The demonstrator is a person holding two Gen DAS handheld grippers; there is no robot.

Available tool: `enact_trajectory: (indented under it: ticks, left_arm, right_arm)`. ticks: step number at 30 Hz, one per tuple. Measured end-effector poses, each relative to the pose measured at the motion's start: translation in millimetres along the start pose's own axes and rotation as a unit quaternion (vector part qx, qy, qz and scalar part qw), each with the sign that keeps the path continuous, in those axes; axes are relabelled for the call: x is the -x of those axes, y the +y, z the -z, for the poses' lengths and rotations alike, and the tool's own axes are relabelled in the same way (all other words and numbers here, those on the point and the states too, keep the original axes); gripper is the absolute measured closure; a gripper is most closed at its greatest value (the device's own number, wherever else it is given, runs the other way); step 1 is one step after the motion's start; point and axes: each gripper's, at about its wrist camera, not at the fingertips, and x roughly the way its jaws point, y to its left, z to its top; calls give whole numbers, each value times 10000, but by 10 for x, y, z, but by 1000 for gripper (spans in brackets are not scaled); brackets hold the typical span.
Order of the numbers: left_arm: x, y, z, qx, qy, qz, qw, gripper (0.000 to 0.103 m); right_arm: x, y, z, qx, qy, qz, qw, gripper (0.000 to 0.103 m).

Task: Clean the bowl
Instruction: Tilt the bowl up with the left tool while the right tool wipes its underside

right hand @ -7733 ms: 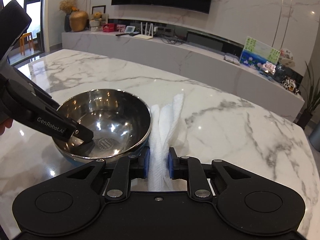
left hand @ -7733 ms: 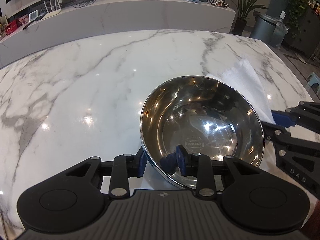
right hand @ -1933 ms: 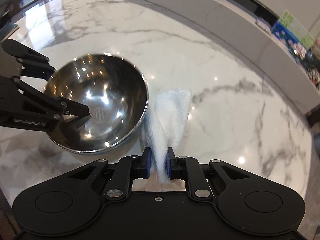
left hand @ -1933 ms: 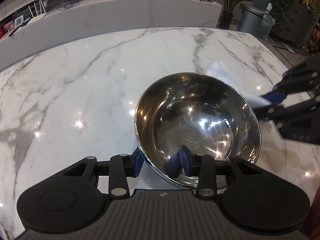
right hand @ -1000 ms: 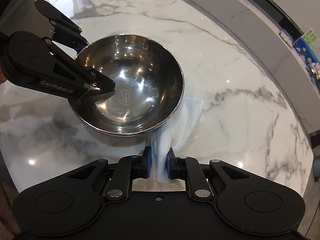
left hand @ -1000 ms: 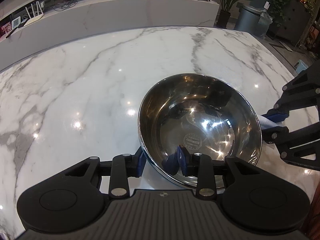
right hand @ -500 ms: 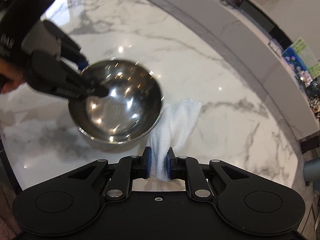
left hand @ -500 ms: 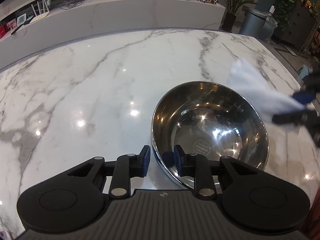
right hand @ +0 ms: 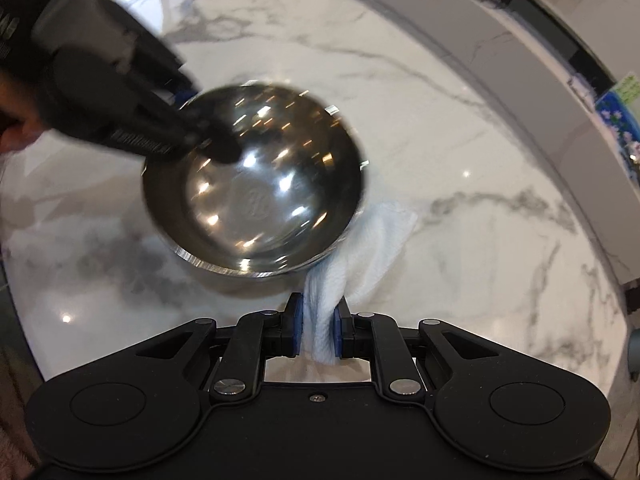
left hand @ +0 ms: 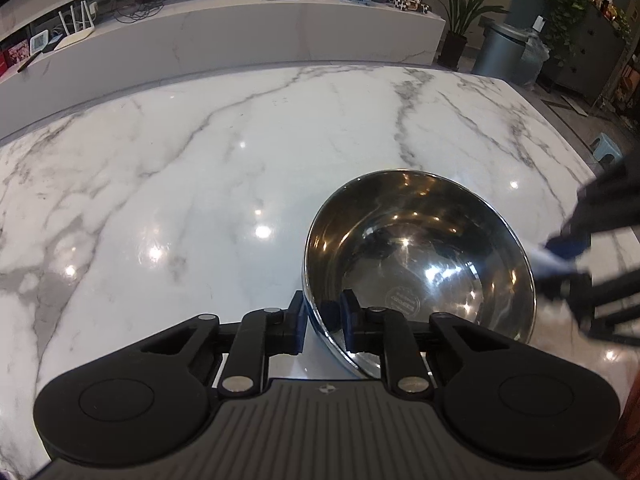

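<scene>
The shiny steel bowl (left hand: 420,248) sits on the white marble table (left hand: 200,184). My left gripper (left hand: 324,322) has one blue pad outside the near rim and one inside; its jaws are closing and pinch the rim. The right wrist view shows the same bowl (right hand: 256,200) blurred, with the left gripper (right hand: 216,148) reaching in from the upper left. My right gripper (right hand: 318,330) is shut on a white cloth (right hand: 360,248) that hangs down beside the bowl's right edge. In the left wrist view the right gripper (left hand: 568,256) is a dark blur by the bowl's right rim.
A person's hand (right hand: 16,124) holds the left gripper at the left edge. A long marble counter (left hand: 240,36) with small items runs behind the table. A grey bin (left hand: 500,52) and potted plants (left hand: 460,12) stand on the floor beyond the table's right side.
The left gripper's jaws have narrowed onto the bowl's rim. The bowl has shifted right in the left wrist view. The right gripper with the cloth has moved beside the bowl and is blurred.
</scene>
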Motion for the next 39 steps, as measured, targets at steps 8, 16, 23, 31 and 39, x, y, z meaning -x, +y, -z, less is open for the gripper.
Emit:
enact_trajectory:
  ticks: [8, 16, 23, 31, 39]
  left_arm:
    - [42, -3, -1, 53, 89, -78, 9999, 81]
    - [69, -46, 2, -131, 43, -127, 9998, 84]
    - [39, -5, -13, -111, -86, 22, 9999, 88]
    - [9, -13, -4, -83, 0, 37, 10000, 88]
    - [35, -14, 23, 113, 143, 192, 9996, 71]
  right_arm:
    - [4, 82, 13, -76, -21, -51, 10000, 90]
    - [178, -4, 24, -82, -244, 222, 9994, 90]
    - [354, -160, -23, -97, -477, 430, 9979, 90]
    - [262, -143, 36, -147, -420, 328, 9985, 90]
    - [122, -32, 140, -215, -342, 128, 9991, 90]
